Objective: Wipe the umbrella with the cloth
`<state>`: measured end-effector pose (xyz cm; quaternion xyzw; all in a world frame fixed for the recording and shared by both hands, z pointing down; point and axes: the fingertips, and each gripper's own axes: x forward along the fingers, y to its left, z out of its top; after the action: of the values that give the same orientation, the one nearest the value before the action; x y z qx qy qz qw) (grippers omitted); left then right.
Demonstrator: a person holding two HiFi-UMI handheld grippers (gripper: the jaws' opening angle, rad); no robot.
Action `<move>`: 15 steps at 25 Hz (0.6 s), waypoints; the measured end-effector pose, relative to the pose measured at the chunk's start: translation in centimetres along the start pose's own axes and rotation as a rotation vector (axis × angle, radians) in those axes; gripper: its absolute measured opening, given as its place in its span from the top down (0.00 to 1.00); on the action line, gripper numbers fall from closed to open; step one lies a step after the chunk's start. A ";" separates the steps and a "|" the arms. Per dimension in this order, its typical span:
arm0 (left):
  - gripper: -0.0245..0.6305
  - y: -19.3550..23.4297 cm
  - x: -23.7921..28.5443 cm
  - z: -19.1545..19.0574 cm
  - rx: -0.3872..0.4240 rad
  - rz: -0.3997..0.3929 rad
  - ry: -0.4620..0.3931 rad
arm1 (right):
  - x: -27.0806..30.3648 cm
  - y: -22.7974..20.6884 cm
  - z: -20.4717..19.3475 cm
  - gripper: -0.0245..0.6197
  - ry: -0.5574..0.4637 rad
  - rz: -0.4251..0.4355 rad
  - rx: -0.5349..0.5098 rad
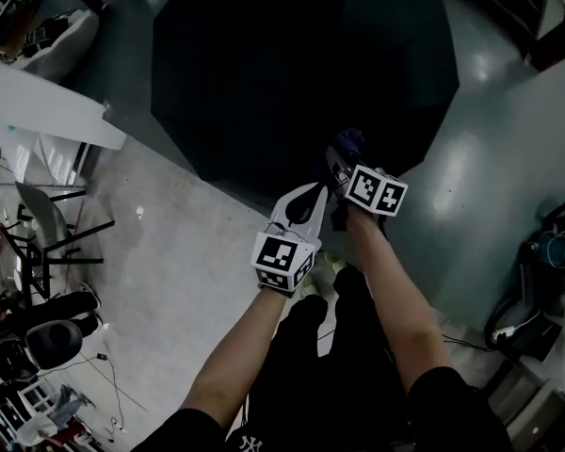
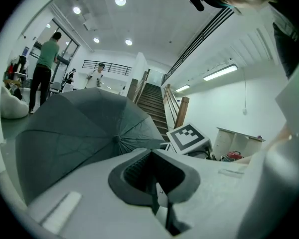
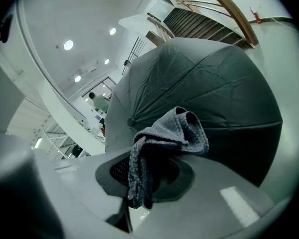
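Cloth (image 3: 167, 133) sits pinched in your right gripper (image 3: 150, 172), aimed at the open umbrella (image 3: 214, 83) for wiping; your left gripper (image 2: 155, 176), jaws together and empty, idles.

One view from above, two from low beside the umbrella (image 1: 292, 64).
The head view looks steeply down on the open umbrella from well above, with the left gripper (image 1: 309, 194) and right gripper (image 1: 342, 158) at its near edge. The left gripper view faces up across it from nearby. The right gripper view sits closer, looking past the cloth (image 3: 164, 138). All three views share the umbrella.
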<state>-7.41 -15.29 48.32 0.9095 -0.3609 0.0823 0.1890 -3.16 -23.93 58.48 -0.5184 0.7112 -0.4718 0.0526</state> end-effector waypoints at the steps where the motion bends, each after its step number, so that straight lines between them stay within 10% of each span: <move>1: 0.96 0.3 -0.2 0.3 0.001 0.006 -0.002 | 0.3 0.5 0.2 0.84 0.003 0.007 -0.002; 15: 0.96 2.1 -3.1 5.4 -0.011 0.055 -0.053 | 1.1 6.3 2.1 0.84 0.035 0.076 -0.057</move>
<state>-11.01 -16.94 43.08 0.9000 -0.3911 0.0613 0.1822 -6.82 -26.03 53.18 -0.4840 0.7443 -0.4581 0.0431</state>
